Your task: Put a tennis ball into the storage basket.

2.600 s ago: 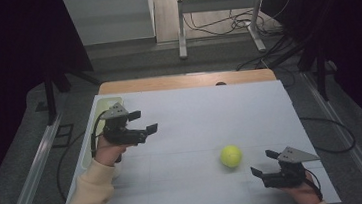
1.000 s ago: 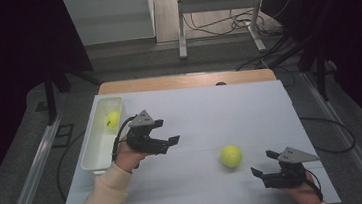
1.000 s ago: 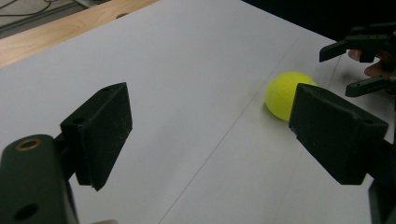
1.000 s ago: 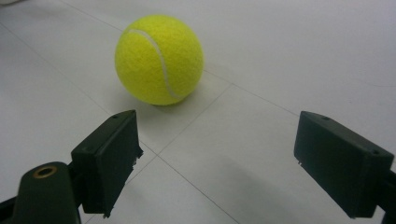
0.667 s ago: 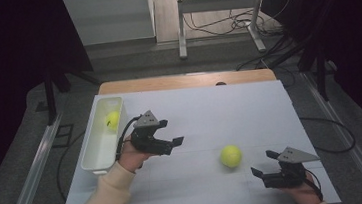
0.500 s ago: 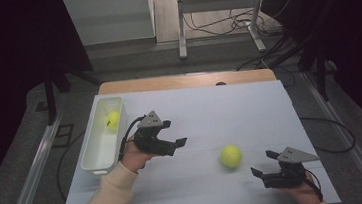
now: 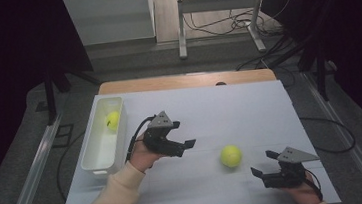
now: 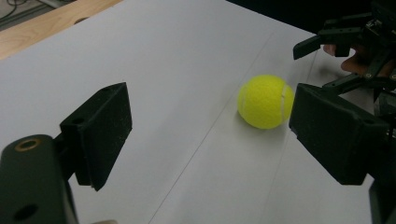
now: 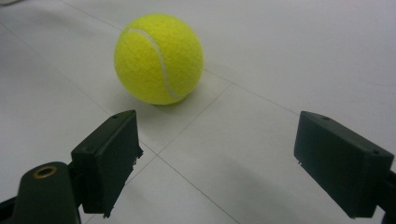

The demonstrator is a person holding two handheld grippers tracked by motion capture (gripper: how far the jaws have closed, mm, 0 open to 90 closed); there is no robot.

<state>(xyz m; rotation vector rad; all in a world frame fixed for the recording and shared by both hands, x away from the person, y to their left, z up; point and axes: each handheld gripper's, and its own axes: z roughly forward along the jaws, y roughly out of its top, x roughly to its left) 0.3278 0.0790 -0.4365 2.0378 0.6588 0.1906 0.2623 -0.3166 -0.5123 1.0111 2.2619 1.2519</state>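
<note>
Matt white worktop, fuzzy ball, black plastic gripper pads

The worktop [image 7: 250,110] is smooth, matt white sheet with bare wood at its far edge; the tennis ball [image 9: 159,58] looks felted; the left gripper [image 8: 210,135] pads are grainy matt black; the bin [image 7: 94,163] is glossy white plastic.

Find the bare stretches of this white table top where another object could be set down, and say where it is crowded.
Free: the far half of the table top, from the white bin across to the right edge. Also the near strip between the two forearms. Crowded: the patch around the loose tennis ball, flanked by the left gripper and right gripper.
</note>
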